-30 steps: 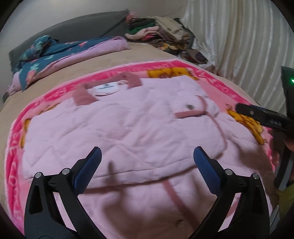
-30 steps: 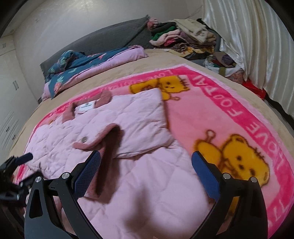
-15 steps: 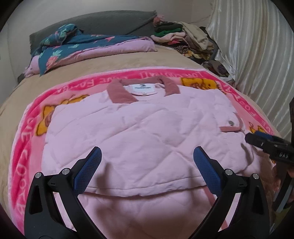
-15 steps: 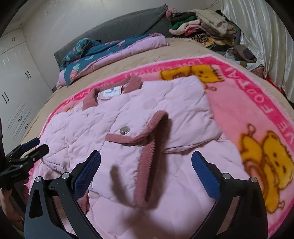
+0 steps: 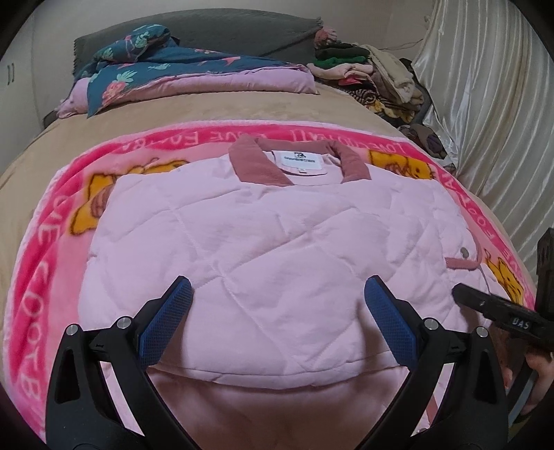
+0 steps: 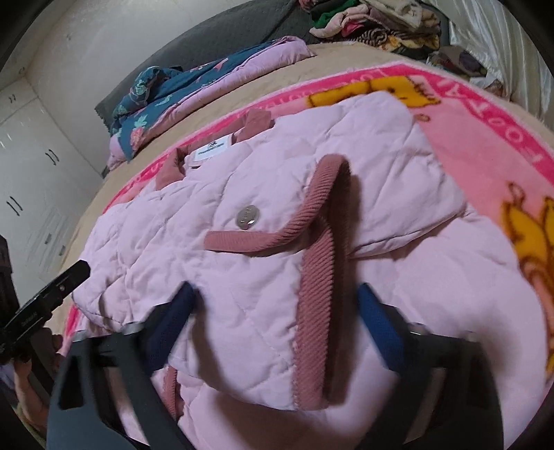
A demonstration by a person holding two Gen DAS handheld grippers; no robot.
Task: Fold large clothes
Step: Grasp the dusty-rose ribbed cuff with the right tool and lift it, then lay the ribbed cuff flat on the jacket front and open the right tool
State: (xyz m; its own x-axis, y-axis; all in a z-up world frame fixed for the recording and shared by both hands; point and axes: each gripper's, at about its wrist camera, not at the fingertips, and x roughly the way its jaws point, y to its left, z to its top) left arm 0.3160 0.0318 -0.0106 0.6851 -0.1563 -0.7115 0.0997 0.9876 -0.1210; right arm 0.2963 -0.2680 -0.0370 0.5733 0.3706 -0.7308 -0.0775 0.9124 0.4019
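Observation:
A pale pink quilted jacket [image 5: 277,242] with a dusty-rose collar [image 5: 256,162] lies on a pink cartoon blanket [image 5: 45,249], its sides folded in. My left gripper [image 5: 277,322] is open and empty above the folded near part. My right gripper [image 6: 273,322] is open and empty over the rose-trimmed sleeve cuff [image 6: 311,270] with its metal snap [image 6: 247,216]; the jacket [image 6: 242,277] fills that view. Each gripper shows at the edge of the other's view: the right one [image 5: 498,311] and the left one [image 6: 52,294].
A folded blue floral quilt [image 5: 166,72] lies at the bed's far side by the grey headboard [image 5: 221,31]. A pile of clothes [image 5: 374,72] sits at the far right corner. A white curtain [image 5: 491,121] hangs on the right. White wardrobes [image 6: 31,180] stand left.
Both grippers have moved in closer over the jacket. The left view has swung to centre on the collar. The right gripper has come down towards the cuff. Both stay open.

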